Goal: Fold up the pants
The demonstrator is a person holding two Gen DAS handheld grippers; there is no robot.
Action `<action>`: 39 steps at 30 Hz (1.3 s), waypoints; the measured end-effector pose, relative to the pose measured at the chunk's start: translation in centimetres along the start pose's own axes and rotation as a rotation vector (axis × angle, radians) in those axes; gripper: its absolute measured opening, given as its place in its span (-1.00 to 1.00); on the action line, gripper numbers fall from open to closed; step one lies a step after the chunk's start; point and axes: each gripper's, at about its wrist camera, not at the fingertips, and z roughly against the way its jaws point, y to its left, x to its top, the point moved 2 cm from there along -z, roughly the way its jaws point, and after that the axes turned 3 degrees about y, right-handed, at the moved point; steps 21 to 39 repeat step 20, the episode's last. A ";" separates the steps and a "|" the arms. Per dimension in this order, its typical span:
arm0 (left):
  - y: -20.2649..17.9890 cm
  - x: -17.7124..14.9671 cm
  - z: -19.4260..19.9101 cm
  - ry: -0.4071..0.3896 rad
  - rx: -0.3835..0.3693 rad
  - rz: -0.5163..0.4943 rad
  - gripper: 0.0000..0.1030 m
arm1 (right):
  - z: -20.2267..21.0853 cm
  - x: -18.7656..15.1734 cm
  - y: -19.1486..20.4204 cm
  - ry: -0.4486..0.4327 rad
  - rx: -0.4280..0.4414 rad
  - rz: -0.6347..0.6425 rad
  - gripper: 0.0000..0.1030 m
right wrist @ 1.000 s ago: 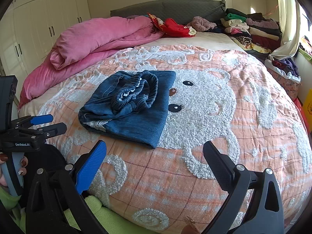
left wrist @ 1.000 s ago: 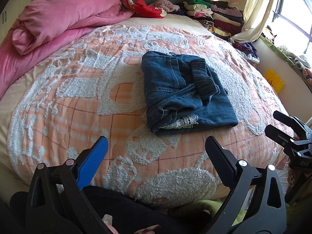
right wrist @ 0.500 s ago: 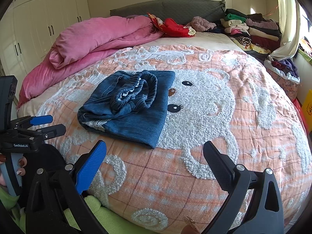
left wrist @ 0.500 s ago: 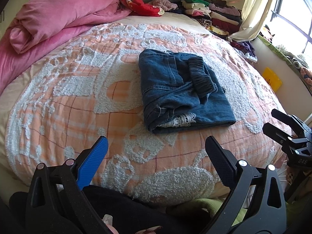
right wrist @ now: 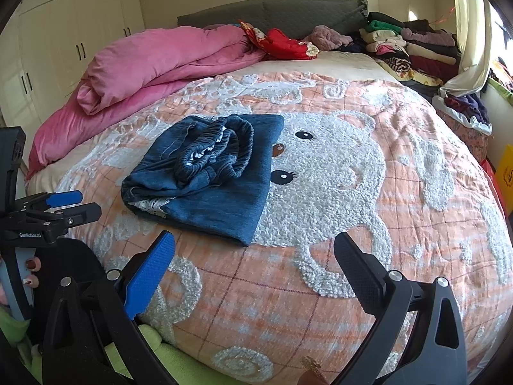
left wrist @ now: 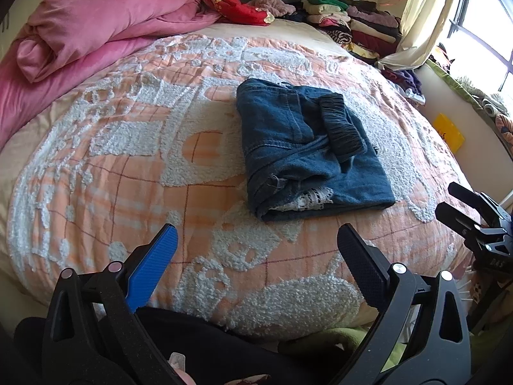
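The dark blue denim pants lie folded in a thick square bundle in the middle of the orange and white fuzzy bedspread with the white bear on it. The stretchy gathered waistband sits bunched on top, and a bit of white lace peeks out at the near edge.

The left gripper, with one blue finger and one black finger, has its fingers spread wide and holds nothing. The right gripper is also spread wide and holds nothing. Both hang low at the near edge of the bed, apart from the pants.

The pants lie ahead of both grippers. From the left gripper they are in front and a little to the right. From the right gripper they are in front and a little to the left (so the bundle sits between the two, with neither clearly nearer). Its long side seems to run away from the person, toward the pink rolled-up blanket and the piles of folded clothes.

The folding looks nearly done, or done.
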 end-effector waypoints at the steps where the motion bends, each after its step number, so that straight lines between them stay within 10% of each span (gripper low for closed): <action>1: 0.2 0.1 -0.1 0.001 0.007 0.001 0.81 | -0.1 0.1 -0.2 0.001 -0.002 -0.002 0.91; 12: 8.0 4.4 -1.5 -0.025 0.139 0.121 0.81 | -1.3 2.1 -7.2 -0.021 -0.091 -0.098 0.91; 20: 20.1 10.7 -7.4 0.022 0.369 0.269 0.81 | -4.6 5.6 -22.7 0.022 -0.343 -0.269 0.91; 39: 20.1 10.7 -7.4 0.022 0.369 0.269 0.81 | -4.6 5.6 -22.7 0.022 -0.343 -0.269 0.91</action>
